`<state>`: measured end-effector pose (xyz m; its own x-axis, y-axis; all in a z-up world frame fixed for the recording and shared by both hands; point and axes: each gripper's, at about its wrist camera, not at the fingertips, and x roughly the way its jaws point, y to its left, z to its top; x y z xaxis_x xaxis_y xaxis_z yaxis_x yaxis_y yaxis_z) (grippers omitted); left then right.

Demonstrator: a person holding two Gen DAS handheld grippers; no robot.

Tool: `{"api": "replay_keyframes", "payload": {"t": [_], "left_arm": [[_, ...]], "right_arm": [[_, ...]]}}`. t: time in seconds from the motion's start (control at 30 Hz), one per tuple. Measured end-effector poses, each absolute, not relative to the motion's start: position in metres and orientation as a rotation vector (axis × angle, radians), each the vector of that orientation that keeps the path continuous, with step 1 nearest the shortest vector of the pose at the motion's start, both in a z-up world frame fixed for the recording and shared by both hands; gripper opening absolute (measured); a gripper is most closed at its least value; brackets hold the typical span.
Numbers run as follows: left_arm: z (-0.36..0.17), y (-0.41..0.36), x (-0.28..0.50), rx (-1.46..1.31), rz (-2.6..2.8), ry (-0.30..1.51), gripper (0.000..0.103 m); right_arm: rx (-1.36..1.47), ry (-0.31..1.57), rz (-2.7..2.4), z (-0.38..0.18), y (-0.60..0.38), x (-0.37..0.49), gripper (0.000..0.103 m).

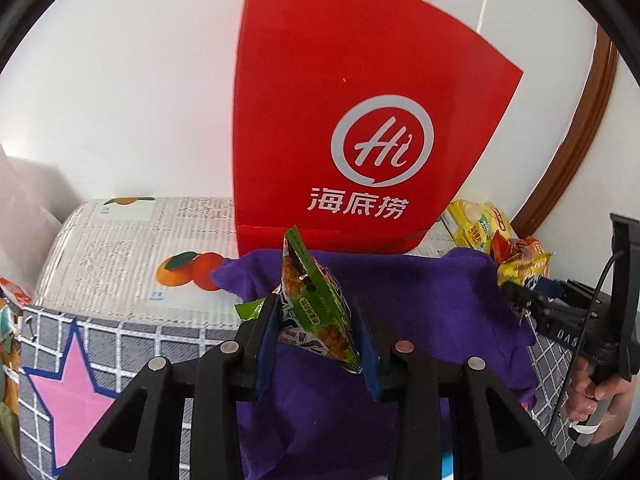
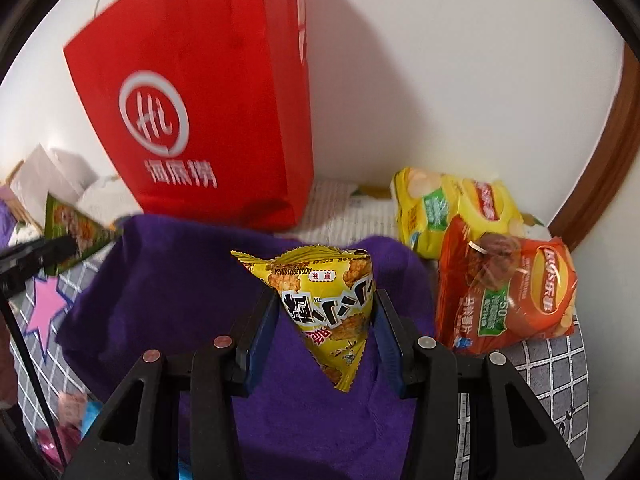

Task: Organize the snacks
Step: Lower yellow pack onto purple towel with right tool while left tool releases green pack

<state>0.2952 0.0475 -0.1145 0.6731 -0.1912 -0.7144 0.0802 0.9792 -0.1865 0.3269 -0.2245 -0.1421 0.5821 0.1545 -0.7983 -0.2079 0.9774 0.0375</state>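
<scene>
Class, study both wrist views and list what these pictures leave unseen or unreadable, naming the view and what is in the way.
- Inside of the red paper bag: both views show only its outer faces.
- Lettering on that bag, right wrist view: blurred.
- Yellow chip bag, right wrist view: lower part covered by the orange chip bag.
- Surface beneath the purple cloth: covered.
- Green snack packet in the left claw, right wrist view: blurred.

The red paper bag [image 1: 352, 92] loses its top and white handles past the upper edge in both views, and its printing blurs in the right wrist view. The purple cloth [image 1: 432, 312] hides much of the table [image 1: 120, 240] beneath. The yellow chip bag [image 2: 448, 208] sits partly behind the orange chip bag [image 2: 508, 296].
</scene>
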Motion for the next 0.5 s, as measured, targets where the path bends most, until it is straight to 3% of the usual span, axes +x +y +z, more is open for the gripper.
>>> {"api": "replay_keyframes", "payload": {"t": [0.5], "left_arm": [[-0.151,0.032,0.331,-0.120,-0.147,0.881,0.034]], "right_arm": [[-0.129,1.041,0.228,-0.178,-0.214,0.335,0.048]]}}
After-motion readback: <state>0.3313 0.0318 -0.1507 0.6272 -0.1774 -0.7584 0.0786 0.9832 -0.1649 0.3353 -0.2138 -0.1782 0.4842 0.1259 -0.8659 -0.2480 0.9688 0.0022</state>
